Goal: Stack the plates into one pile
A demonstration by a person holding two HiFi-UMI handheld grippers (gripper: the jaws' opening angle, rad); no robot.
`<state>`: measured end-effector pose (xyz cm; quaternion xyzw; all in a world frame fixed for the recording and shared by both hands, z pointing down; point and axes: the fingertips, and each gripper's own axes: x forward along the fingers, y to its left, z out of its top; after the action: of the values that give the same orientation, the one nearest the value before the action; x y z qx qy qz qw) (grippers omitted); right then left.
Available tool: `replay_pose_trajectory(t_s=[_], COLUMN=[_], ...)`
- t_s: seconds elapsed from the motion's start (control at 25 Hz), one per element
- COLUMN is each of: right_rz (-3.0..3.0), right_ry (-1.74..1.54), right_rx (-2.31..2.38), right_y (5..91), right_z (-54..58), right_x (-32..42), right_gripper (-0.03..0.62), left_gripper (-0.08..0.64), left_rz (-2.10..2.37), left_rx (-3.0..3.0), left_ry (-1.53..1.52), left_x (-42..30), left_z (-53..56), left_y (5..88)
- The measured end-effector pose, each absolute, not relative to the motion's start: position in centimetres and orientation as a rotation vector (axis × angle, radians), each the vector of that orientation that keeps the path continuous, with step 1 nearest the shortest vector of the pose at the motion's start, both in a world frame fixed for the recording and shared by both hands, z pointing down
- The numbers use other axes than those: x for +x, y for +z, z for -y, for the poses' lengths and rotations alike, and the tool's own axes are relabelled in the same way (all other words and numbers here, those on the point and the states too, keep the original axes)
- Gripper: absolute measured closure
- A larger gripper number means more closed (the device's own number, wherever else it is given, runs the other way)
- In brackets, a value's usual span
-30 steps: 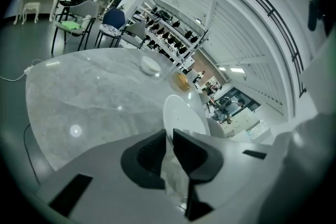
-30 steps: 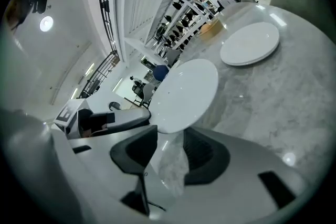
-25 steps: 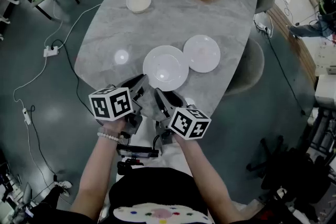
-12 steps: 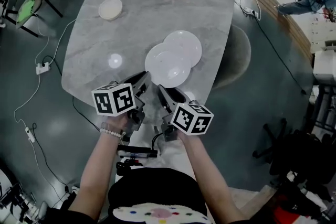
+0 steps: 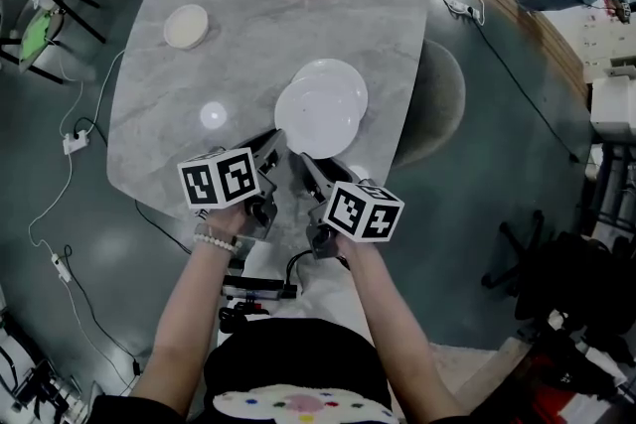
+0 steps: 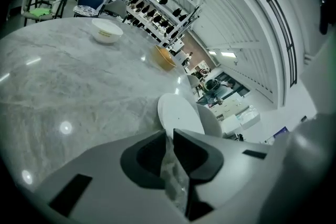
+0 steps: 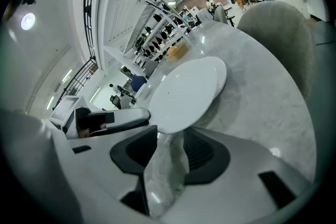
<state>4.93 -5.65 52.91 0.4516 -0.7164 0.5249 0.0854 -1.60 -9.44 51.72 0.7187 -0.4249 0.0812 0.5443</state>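
Near white round plate [image 5: 316,117] lay at centre frame on grey marble surface [image 5: 229,45]. It overlapped far white round plate [image 5: 348,72]; pile off-centre.

Right claw [image 7: 170,134] was released, jaws wide. Near plate's rim sat just ahead of tips, not between pads.

Left claw [image 6: 169,134] was nearly closed and empty, surface showing through gap.

My judgement of step:
- slide right jaws over near rim, clench firmly
- lift slightly, carry toward upper right until rims match
- left claw steadies far plate
- glazed rim probably slippery

My left forearm [image 5: 184,318] and right forearm [image 5: 386,318] reach forward, close together. Left gripper [image 5: 266,150] and right gripper [image 5: 306,168] side by side, angled downward. Left jaws a thin gap apart, empty. Right jaws wider, gripping nothing.
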Motion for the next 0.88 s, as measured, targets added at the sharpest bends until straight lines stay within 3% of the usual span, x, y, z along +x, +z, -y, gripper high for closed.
replay_pose_trajectory(t_s=[0.88], right_rz=[2.049], right_ry=[1.642], right_rx=[1.447], right_y=[54.5], right_z=[8.4], right_x=[6.9], right_gripper=[0.411], left_gripper=[0.511], left_rz=[1.03], left_rx=[1.692], left_ry=[0.207], left_x=[-0.3], left_z=[13.6], left_y=[53.6])
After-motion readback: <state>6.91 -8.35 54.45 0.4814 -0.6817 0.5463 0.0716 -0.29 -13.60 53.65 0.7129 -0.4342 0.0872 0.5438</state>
